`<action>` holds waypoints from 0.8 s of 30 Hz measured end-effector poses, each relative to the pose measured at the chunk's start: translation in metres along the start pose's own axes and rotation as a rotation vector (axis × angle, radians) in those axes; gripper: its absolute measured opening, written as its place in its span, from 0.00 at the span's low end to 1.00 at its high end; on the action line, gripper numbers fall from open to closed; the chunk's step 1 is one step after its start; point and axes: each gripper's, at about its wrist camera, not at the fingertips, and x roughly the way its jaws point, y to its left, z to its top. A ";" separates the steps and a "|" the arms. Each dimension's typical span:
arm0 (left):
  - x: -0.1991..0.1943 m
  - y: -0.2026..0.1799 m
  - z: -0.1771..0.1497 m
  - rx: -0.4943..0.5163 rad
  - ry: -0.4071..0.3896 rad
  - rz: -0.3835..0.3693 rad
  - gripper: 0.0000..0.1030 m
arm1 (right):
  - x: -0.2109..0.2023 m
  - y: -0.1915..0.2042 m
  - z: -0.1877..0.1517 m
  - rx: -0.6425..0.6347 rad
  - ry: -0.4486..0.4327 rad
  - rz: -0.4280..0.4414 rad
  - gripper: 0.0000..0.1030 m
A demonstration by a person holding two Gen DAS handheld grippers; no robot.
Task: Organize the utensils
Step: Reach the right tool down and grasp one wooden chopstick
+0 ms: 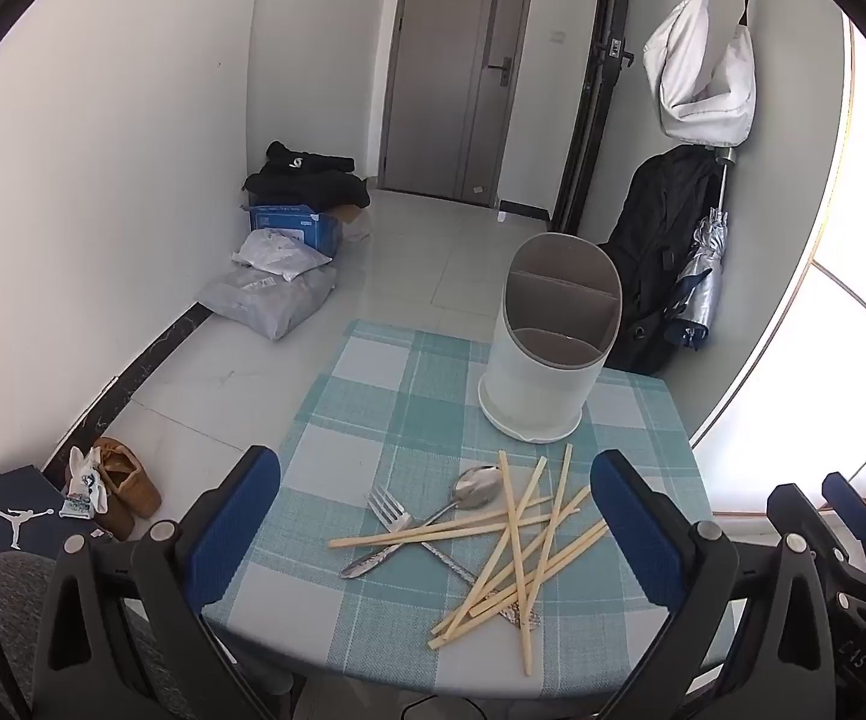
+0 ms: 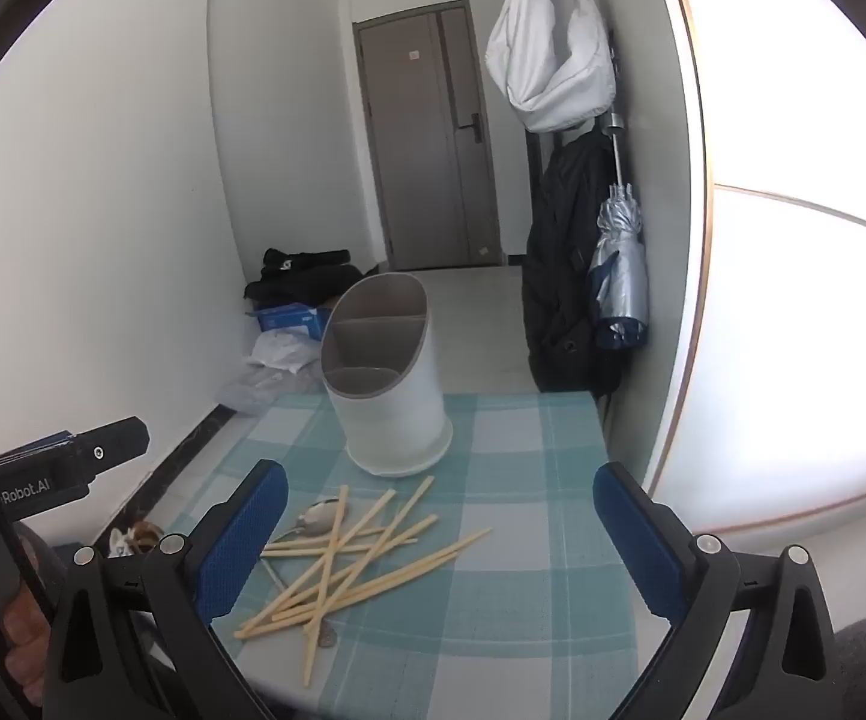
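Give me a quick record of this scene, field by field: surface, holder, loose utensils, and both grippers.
surface: checked tablecloth
holder: white utensil holder, upright, compartments look empty
loose utensils: chopsticks piled across a fork and spoon
left gripper: open, holding nothing
right gripper: open, holding nothing

In front of the one utensil holder I count eight chopsticks, one fork, one spoon.

Both wrist views look down from the near edge, sharing the table and chopsticks.
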 end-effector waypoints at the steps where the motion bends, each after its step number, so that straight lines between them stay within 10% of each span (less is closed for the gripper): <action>1: 0.000 0.001 0.001 -0.002 0.002 -0.005 0.99 | 0.000 0.000 0.000 0.003 0.001 0.001 1.00; 11: 0.009 0.012 0.006 -0.043 0.032 -0.005 0.99 | 0.014 -0.002 0.002 0.025 0.041 0.030 1.00; 24: 0.052 0.051 0.016 -0.159 0.227 0.038 0.99 | 0.141 0.002 0.000 0.036 0.453 0.089 0.72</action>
